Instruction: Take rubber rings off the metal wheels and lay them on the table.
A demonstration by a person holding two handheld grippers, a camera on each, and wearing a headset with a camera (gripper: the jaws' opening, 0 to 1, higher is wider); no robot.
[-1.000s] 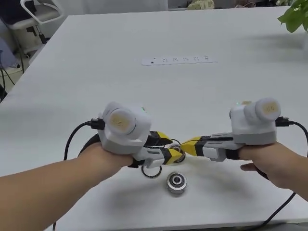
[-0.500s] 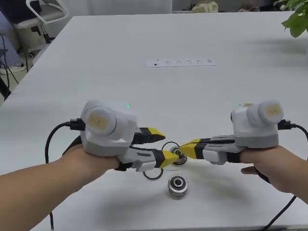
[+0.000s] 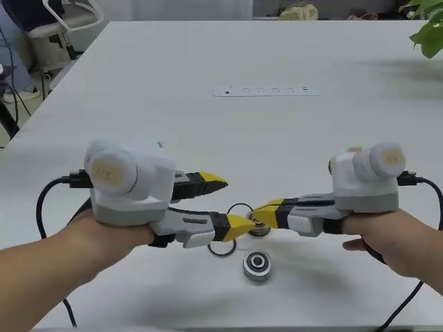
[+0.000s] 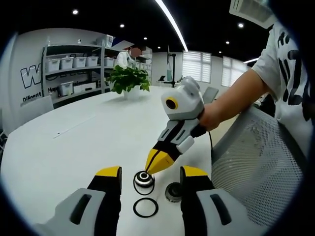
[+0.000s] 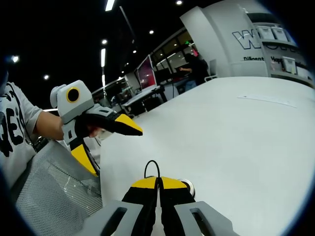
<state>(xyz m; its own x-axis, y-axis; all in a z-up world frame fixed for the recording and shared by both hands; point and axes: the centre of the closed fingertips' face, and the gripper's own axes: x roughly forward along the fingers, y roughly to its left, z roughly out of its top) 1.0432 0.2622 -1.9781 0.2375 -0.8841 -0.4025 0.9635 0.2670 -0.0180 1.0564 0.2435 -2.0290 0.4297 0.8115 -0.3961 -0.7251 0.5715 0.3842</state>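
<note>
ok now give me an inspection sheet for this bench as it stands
surface: white table, no spills seen
job's things: one loose rubber ring flat on the table; a metal wheel standing free beside it; a second wheel under the tool tips, with a second rubber ring lifted partly off it
clutter: power strip at mid-table, apart from the work
grippers: left tool open beside the second wheel; right tool shut on the second rubber ring
cables: a black cable trails from each tool towards the person
surroundings: chair off the far left corner, plant at the far right, shelves with bins along a wall
</note>
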